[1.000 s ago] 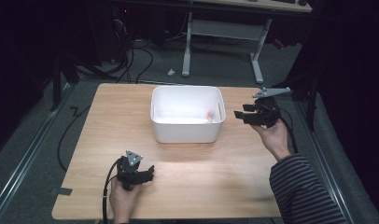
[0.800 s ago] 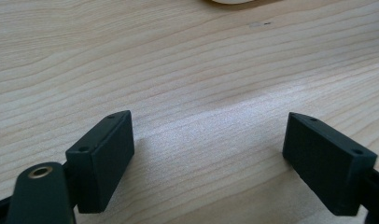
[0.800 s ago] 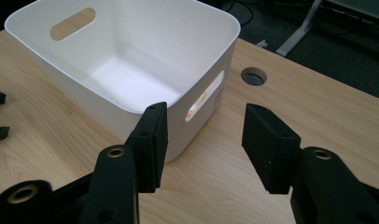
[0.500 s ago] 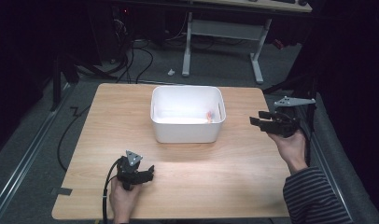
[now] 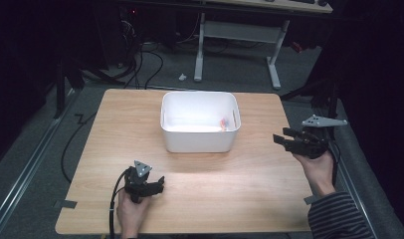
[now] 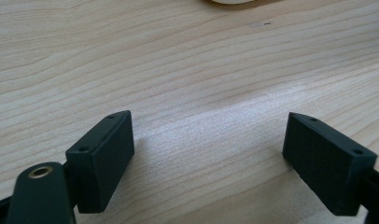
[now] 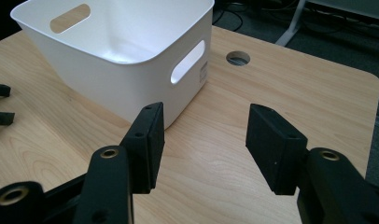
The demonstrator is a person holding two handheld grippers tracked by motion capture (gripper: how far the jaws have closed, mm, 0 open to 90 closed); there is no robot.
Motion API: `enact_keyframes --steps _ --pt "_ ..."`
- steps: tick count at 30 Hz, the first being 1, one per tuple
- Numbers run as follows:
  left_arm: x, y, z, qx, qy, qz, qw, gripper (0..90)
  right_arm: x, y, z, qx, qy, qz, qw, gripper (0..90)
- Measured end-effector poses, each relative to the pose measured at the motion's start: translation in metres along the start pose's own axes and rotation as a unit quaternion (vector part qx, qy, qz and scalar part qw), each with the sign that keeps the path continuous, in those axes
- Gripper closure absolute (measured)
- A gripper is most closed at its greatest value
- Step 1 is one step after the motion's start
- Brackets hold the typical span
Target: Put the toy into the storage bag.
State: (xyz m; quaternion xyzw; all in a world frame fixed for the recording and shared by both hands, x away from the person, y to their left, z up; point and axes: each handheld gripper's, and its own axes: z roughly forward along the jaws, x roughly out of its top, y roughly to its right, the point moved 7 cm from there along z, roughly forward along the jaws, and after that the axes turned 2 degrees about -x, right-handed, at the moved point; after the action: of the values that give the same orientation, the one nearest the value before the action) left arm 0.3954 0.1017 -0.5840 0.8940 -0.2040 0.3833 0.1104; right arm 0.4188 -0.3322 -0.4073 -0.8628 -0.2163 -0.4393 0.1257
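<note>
While the wooden table [image 5: 250, 199] carries it at centre, the white bin [image 5: 200, 137] looks light, stiff and slick — best pinched at a handle slot. Smaller still, right gripper [image 5: 285, 141] has just been opening, empty; left gripper [image 5: 159, 185] gapes — empty too.

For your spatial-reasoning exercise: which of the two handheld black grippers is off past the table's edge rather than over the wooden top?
The right gripper, held beyond the table's right edge; the left gripper sits over the light wooden tabletop near its front.
</note>
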Motion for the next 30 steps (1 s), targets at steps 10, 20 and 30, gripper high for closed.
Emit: enact_keyframes --steps 10,20,30 --pt "0.0 0.0 0.0 0.0 0.0 0.0 1.0 16.9 -0.019 -0.007 -0.007 0.002 0.011 -0.005 0.9999 45.7" --pt "0.0 0.0 0.0 0.0 0.001 -0.001 1.0 16.9 -0.039 -0.01 -0.007 0.005 0.001 0.008 1.0 45.9" --pt "0.0 0.0 0.0 0.0 0.001 -0.001 1.0 16.9 -0.05 -0.016 -0.008 0.002 0.0 0.003 1.0 46.6"
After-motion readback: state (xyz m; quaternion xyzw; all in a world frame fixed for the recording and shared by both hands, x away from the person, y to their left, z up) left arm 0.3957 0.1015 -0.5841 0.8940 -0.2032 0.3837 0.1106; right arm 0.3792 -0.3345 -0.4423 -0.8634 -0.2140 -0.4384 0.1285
